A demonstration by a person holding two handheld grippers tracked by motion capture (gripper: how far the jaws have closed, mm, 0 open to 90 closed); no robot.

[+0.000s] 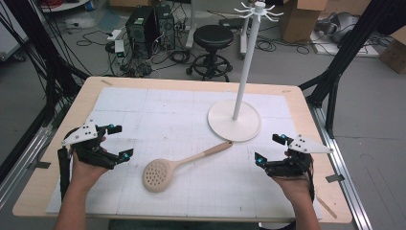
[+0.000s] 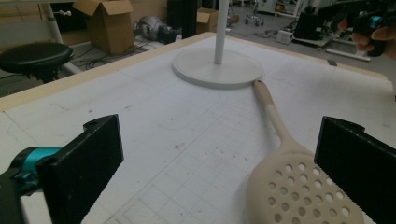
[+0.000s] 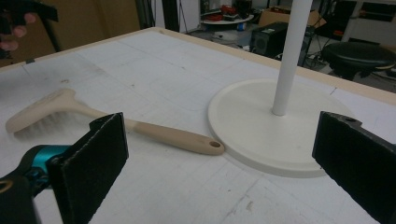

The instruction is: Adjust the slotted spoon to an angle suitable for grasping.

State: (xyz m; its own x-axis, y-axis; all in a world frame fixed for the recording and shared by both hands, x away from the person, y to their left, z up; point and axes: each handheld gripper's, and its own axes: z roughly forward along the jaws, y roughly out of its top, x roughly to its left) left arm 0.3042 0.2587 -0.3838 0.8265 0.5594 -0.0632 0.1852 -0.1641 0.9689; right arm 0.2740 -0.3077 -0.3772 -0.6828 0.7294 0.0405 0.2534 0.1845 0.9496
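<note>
A beige slotted spoon [image 1: 177, 165] lies flat on the mat, its perforated head toward me and its handle tip touching the round base [image 1: 234, 120] of a white hook stand [image 1: 245, 72]. Held above the mat to the spoon's left, my left gripper [image 1: 121, 141] is open and empty. To the spoon's right my right gripper [image 1: 269, 148] is also open with nothing in it. In the left gripper view the spoon [image 2: 294, 186] lies low between the jaws [image 2: 219, 163], nearer the right one. The right gripper view has the spoon [image 3: 154, 133] and the stand base [image 3: 261, 126] beyond its gripper [image 3: 219, 163].
A white gridded mat [image 1: 158, 110] covers most of the wooden table [image 1: 306, 110]. Beyond the far edge stand a black stool [image 1: 213, 36], computer towers [image 1: 148, 28] with cables and cardboard boxes [image 1: 299, 19]. Black frame struts rise at both sides.
</note>
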